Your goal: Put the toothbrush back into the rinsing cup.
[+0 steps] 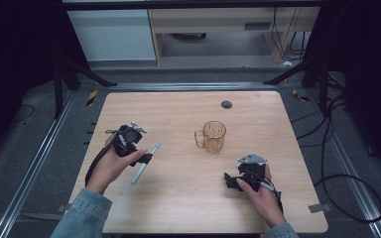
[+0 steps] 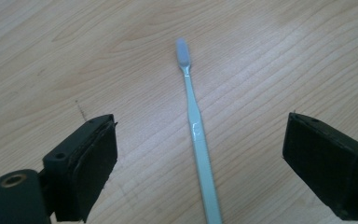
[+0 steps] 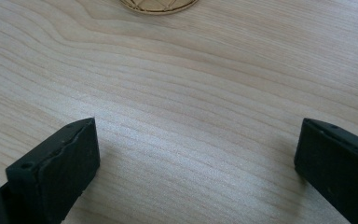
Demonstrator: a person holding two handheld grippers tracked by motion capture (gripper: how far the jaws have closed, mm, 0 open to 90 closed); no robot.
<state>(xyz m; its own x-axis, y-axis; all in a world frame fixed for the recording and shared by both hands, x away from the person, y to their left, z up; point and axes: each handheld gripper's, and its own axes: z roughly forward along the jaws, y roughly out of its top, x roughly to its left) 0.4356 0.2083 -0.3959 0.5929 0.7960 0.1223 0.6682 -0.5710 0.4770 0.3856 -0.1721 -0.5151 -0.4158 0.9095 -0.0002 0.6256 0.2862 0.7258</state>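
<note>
Two hands come in from the near edge of the wooden surface [image 1: 188, 208], each holding one claw. The right claw [image 1: 229, 180] is nearest, low on the right part of the surface, with the hand behind it and the jaws turned toward the left. In the right gripper view its jaws stand wide apart with only bare wood between them, so it holds nothing, and the bottom rim of the cup shows at the top edge of that view.

The left claw [image 1: 146, 158] is a little farther, on the left side. The left hand [image 1: 111, 166] grips it with the wrist bent, and the jaws are directed to the right and down, over the toothbrush [image 1: 146, 161]. In the left gripper view the jaws are wide open, one on each side of the handle, and they do not touch it.

The toothbrush [image 2: 196, 135] is pale blue-green and lies flat on the surface. Its long axis runs near to far with a slight lean to the right, and the head is at the far end.

Farther, about the middle of the surface, a clear amber cup [image 1: 214, 136] stands upright with its handle to the left. Near the far edge there is a small dark round cap [image 1: 226, 104] in the wood.
</note>
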